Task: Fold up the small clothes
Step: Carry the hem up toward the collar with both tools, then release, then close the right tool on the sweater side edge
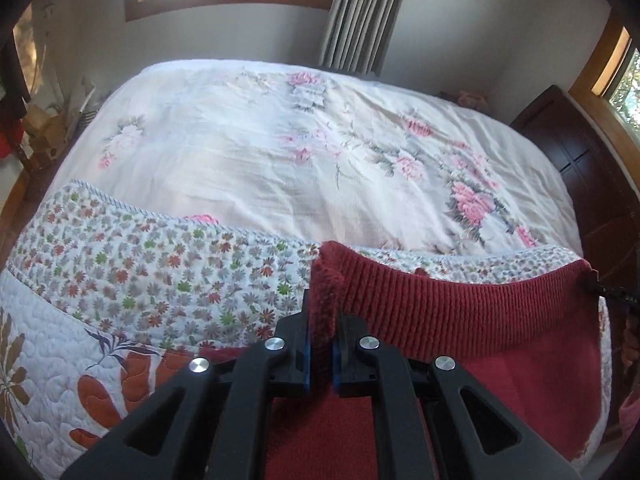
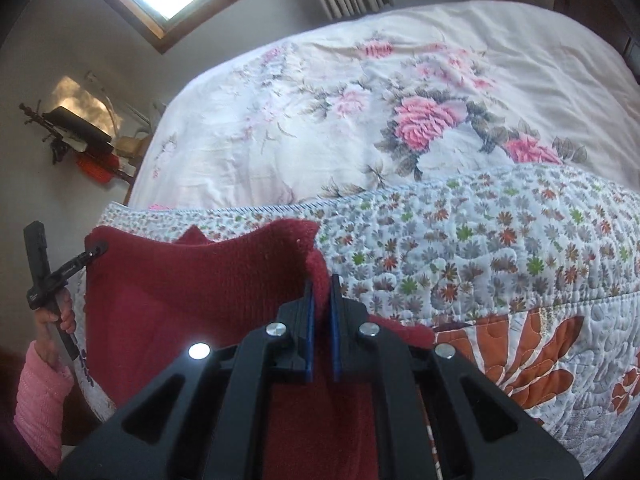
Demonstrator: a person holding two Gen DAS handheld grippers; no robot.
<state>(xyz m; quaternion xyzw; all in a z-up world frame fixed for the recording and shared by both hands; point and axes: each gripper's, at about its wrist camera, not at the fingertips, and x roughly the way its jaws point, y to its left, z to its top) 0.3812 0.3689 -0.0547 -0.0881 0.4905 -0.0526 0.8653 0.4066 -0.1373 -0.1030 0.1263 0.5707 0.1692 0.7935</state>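
Dark red knitted garment with ribbed hem [image 1: 460, 308]: stretched above the flower-print quilted bedspread [image 1: 132, 264] at the near edge of the bed. Left gripper [image 1: 320, 344]: blue-padded jaws pinched narrow on one hem corner. Right gripper [image 2: 321, 320]: clamped likewise on the opposite corner. Beyond: cream rose-patterned sheet [image 1: 280, 152]. Pink sleeve [image 2: 40, 392] at the right-wrist view's left edge.

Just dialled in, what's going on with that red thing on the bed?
A person is holding a dark red knitted garment by two corners of its ribbed edge, one in each handheld gripper. The left gripper is shut on the left corner, the right gripper on the right corner. The ribbed edge is stretched between them above a white quilted bedspread with small flowers. The rest of the garment hangs toward the person. No fold is made yet.
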